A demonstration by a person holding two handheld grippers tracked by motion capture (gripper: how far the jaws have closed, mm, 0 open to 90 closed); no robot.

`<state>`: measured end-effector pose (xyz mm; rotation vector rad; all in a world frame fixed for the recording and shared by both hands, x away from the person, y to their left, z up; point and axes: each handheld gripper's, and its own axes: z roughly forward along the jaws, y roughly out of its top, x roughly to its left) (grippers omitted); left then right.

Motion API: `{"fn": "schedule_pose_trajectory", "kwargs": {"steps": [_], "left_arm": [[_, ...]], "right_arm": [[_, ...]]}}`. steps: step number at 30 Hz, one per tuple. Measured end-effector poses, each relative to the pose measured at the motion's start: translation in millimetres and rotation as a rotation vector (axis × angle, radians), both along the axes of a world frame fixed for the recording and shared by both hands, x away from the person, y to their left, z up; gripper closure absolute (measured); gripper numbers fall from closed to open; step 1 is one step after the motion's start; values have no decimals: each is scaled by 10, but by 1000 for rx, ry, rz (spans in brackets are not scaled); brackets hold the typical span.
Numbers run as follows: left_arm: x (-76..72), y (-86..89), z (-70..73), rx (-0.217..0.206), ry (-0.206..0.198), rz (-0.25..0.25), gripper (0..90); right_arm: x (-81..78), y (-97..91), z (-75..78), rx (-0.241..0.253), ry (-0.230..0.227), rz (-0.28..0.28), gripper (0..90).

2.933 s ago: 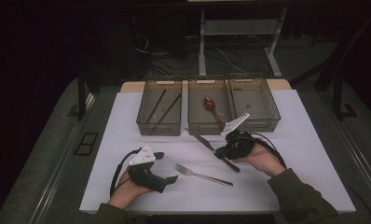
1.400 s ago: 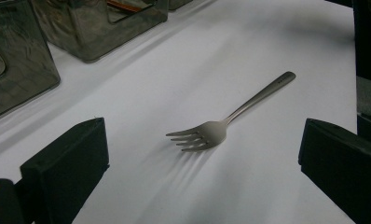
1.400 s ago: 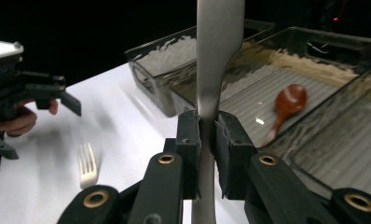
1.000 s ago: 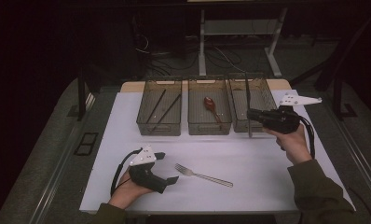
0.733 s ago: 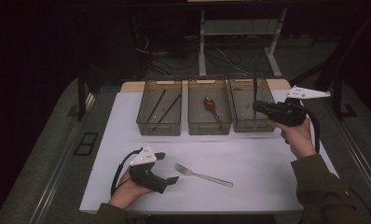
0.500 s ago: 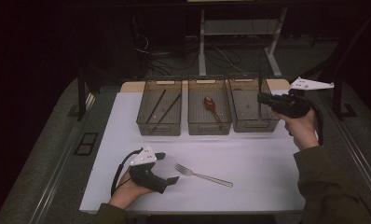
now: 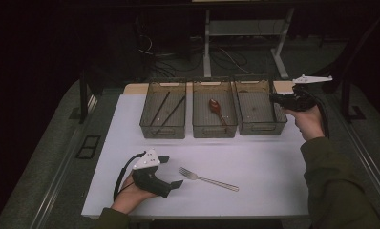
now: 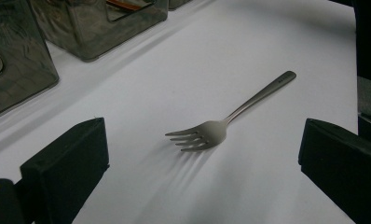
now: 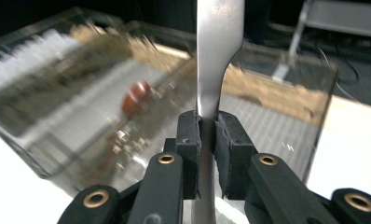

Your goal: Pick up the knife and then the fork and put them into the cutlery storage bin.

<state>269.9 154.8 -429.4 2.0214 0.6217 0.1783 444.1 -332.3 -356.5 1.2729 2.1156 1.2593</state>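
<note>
Right gripper view: right gripper (image 9: 207, 133) jaws pinch a metal knife (image 9: 218, 51) upright, beside the right-hand bin (image 7: 259, 107). Left gripper (image 7: 171, 171) rests on the white bench (image 7: 255, 157), jaws spread, fork (image 8: 221, 128) lying between and ahead of them, untouched. Middle bin (image 7: 214, 126) holds a spoon (image 7: 216, 109).

A white table (image 7: 274, 162) stands in a dark room on grey floor (image 7: 45, 157). Behind it, a pale metal desk frame (image 7: 279, 52) rises over tangled cables (image 7: 226, 57).
</note>
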Motion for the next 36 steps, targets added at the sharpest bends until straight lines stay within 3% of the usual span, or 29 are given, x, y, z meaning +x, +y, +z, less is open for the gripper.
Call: {"fn": "schedule_pose_trajectory", "kwargs": {"steps": [11, 20, 24, 25, 29, 36], "left_arm": [[-1, 3, -1, -2, 2, 0, 7], [-1, -1, -6, 1, 3, -5, 7], [-3, 1, -4, 2, 3, -7, 7], [-3, 2, -4, 1, 4, -6, 7], [-9, 3, -2, 0, 4, -5, 7], [-12, -3, -2, -1, 3, -2, 7]], "right_arm": [[218, 21, -197, -124, 190, -23, 793], [284, 79, -299, -167, 275, -13, 792], [297, 108, -315, -175, 276, -7, 772], [296, 109, -315, -168, 273, -12, 715], [259, 89, -246, -121, 244, -19, 588], [38, 127, -87, -22, 185, 53, 464]]}}
